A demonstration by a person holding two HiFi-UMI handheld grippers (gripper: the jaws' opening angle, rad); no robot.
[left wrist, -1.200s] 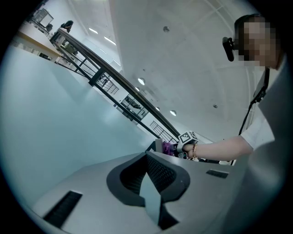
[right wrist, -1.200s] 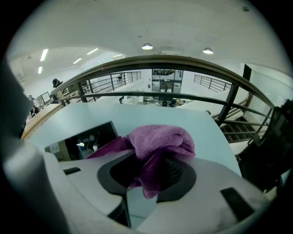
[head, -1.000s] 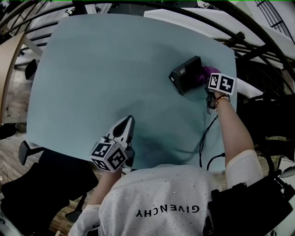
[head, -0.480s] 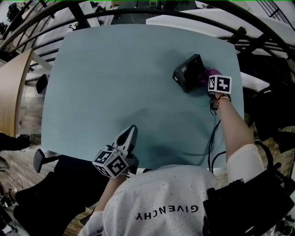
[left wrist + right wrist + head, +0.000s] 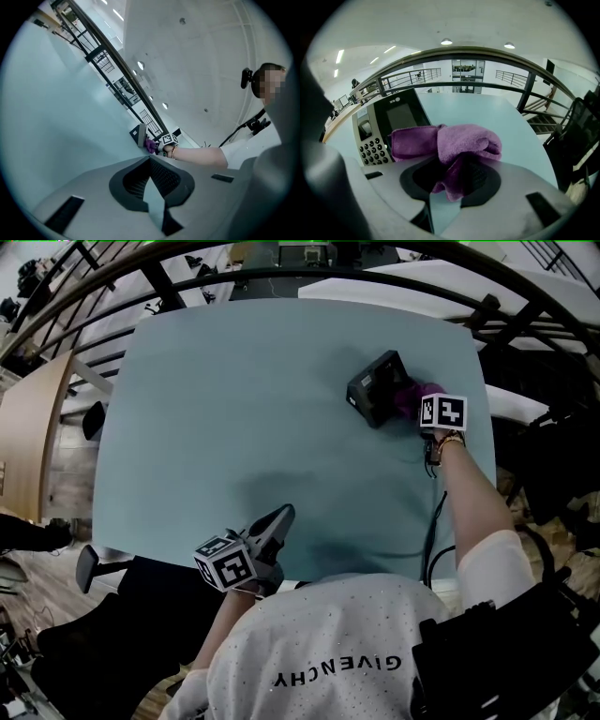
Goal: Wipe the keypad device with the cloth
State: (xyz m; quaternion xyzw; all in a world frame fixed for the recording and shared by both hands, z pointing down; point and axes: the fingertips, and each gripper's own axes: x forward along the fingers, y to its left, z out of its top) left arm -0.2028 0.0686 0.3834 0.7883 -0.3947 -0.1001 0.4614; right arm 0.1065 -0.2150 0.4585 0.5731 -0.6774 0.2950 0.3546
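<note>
At the near edge of the bench (image 5: 234,399), the left hand-held gripper (image 5: 281,514) has its jaws together on nothing. Near the far right corner, the right hand-held gripper (image 5: 417,402) clamps the purple cloth (image 5: 461,139), which touches the keypad device (image 5: 375,388).

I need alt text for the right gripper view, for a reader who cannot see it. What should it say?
The right gripper has its jaws shut on a bunched purple cloth, whose left end reaches in front of the dark face of a grey keypad device standing on a pale blue table. Behind are railings and ceiling lights.
</note>
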